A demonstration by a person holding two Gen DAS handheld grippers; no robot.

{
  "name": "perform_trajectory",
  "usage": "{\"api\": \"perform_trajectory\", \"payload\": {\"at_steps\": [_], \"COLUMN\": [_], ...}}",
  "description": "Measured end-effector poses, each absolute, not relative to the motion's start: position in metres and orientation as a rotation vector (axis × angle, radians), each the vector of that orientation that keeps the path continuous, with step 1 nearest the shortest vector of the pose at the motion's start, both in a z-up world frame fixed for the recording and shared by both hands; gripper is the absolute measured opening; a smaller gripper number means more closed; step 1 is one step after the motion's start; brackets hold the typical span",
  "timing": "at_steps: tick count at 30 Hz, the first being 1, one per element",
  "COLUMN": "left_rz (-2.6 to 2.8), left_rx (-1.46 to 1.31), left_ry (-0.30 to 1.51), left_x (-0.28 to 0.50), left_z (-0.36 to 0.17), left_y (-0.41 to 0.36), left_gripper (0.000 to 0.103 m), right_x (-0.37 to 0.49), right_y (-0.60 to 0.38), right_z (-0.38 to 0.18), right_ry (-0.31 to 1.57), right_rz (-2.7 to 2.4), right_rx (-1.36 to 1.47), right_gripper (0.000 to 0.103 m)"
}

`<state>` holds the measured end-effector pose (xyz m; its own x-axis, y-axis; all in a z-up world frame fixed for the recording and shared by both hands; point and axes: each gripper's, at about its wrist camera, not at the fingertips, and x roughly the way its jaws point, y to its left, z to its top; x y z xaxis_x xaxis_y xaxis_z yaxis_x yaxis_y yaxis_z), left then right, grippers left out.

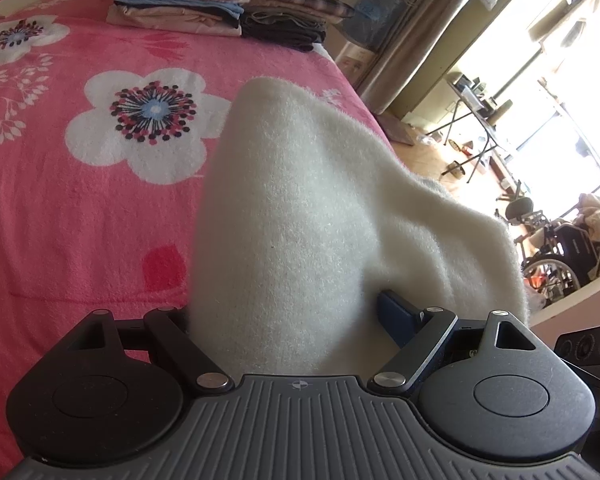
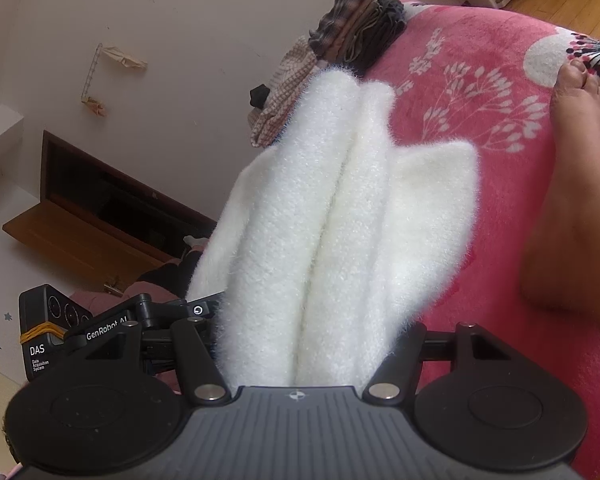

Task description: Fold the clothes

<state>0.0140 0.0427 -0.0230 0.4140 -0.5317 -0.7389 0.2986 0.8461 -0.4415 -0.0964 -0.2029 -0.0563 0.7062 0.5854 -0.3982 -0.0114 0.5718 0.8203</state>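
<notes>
A thick white fluffy garment fills the middle of the left wrist view and runs out from between the jaws of my left gripper. It hides both tips; only a blue finger shows on the right, pressed against the cloth. In the right wrist view the same garment is bunched into long folds, with my right gripper shut on it and its tips buried in the pile. The garment hangs above the pink flowered bedspread. The left gripper's body shows at the left of the right wrist view.
Two stacks of folded clothes sit at the far end of the bed, also seen as folded clothes. A person's bare foot rests on the bedspread. The bed edge drops to a wooden floor with a wheelchair.
</notes>
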Motion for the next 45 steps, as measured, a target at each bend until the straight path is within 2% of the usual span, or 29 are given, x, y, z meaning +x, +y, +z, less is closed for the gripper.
{"api": "perform_trajectory", "payload": {"at_steps": [45], "left_rz": [-0.532], "left_rx": [-0.279], "left_ry": [1.035], "left_x": [0.013], "left_z": [-0.032], "left_y": [0.045], "left_gripper": [0.084], "right_x": [-0.104], "right_y": [-0.202], "right_z": [-0.056], "right_ry": [0.749], "right_rz": [0.365], "right_rx": [0.911], "right_gripper": [0.065]}}
